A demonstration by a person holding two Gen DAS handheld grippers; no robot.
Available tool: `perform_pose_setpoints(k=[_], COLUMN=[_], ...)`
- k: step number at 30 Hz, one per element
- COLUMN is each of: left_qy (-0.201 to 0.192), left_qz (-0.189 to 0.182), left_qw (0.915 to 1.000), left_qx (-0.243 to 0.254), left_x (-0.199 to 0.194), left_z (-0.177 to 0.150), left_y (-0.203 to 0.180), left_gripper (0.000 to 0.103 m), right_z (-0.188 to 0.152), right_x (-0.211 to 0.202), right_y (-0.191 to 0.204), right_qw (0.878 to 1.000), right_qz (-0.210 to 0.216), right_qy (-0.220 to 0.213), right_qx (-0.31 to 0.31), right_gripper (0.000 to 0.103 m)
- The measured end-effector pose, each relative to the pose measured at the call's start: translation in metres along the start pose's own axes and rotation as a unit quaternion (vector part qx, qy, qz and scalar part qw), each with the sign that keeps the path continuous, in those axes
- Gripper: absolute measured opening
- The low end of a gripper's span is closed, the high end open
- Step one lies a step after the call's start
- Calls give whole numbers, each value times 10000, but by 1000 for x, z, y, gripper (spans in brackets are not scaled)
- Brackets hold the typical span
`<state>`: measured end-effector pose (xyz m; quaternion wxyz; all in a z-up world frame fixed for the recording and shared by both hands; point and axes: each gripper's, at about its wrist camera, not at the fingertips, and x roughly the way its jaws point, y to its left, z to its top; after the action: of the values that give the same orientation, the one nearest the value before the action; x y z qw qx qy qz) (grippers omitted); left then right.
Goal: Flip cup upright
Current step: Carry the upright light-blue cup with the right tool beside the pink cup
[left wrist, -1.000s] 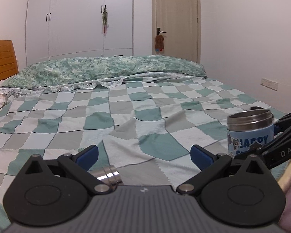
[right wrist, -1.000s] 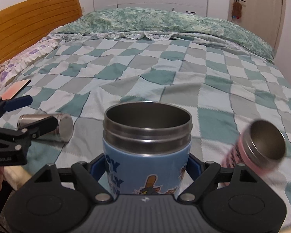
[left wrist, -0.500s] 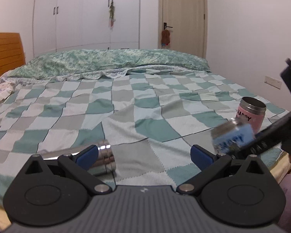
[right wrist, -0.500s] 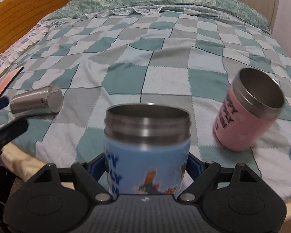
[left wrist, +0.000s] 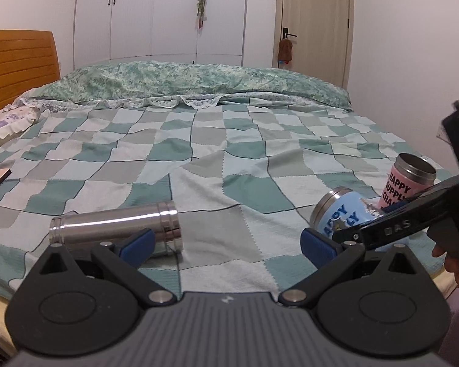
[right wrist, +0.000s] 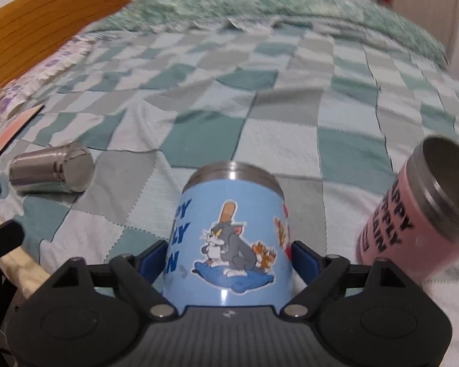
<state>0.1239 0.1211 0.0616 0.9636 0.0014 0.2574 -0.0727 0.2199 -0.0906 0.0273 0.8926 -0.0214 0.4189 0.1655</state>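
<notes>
since the last frames your right gripper point(right wrist: 228, 257) has tipped the blue cup point(right wrist: 229, 238) forward, so you now look along its cartoon-printed side toward the steel rim, where half a second ago the open mouth faced up at you. its jaws are clamped on the blue cup's sides, blue pads pressed against the wall at 9 and 3 o'clock of the cup. seen from your left wrist, the blue cup point(left wrist: 342, 214) lies tilted with its mouth toward 10 o'clock, low over the checked blanket point(left wrist: 229, 159); you cannot tell whether it touches the fabric. the pink cup point(right wrist: 413, 208) stands just beside it at 3 o'clock in the right wrist view, mouth up and leaning in the fisheye. your left gripper point(left wrist: 226, 243) has its jaws spread wide with nothing between them. the steel cup point(left wrist: 116, 226) lies on its side on the blanket just past the left pad, at 10 o'clock from that gripper, well apart from the blue cup. a green floral duvet point(left wrist: 192, 82) is bunched at 12 o'clock, and the wooden headboard point(left wrist: 18, 64) sits at 9 o'clock.
</notes>
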Motion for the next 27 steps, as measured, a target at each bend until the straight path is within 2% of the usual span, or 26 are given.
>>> perform_pose_setpoints(k=[2, 6, 11, 18, 27], left_qy=[39, 108, 203, 545, 950], left_qz=[47, 138, 38, -1, 109], left_qw=[10000, 9998, 9998, 9984, 9950], left_qx=[-3, -16, -4, -177, -300], left_x=[0, 1, 9, 30, 58], left_z=[3, 10, 18, 24, 35], left_y=[-7, -24, -55, -98, -134], left_gripper=[103, 103, 103, 103, 103], right_z=[-2, -11, -27, -52, -73], right_x=[-13, -45, -81, -104, -99], right_y=[-5, -20, -51, -95, -139], right_qw=[9995, 9964, 9909, 9874, 9843], right_qz=[115, 232, 325, 241, 266], right_qy=[-268, -766, -1234, -1501, -1701], right_qx=[-70, -281, -434, -439, -400], right_gripper=[101, 103, 103, 103, 103])
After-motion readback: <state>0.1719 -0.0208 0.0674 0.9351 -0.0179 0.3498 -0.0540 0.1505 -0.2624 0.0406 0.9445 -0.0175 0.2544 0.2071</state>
